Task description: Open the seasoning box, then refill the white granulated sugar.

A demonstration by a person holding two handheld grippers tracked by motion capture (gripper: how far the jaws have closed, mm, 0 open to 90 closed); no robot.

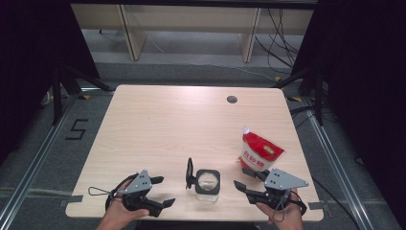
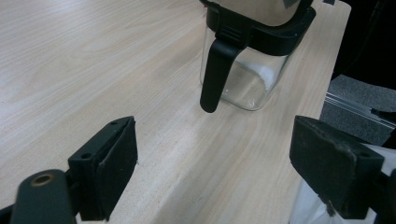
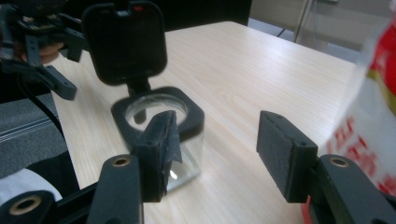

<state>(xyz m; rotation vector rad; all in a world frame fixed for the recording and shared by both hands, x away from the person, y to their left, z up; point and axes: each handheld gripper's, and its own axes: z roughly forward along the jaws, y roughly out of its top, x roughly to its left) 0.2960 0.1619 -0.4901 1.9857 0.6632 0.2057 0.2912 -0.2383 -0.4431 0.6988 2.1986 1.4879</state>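
A square clear glass jar with a black rim stands near the table's front edge, and its black lid is flipped up on its left side. A red-and-white pouch stands upright to the right of it. My left gripper is open left of the jar, with nothing between its jaws. My right gripper is open between jar and pouch, also empty. The left gripper view has the jar ahead of the open gripper. The right gripper view shows jar, raised lid, pouch and the gripper.
A round cable hole sits near the table's far edge. The light wooden table is bare across its middle and back. Both hands rest at the front edge. Wooden frame legs and cables lie on the floor beyond.
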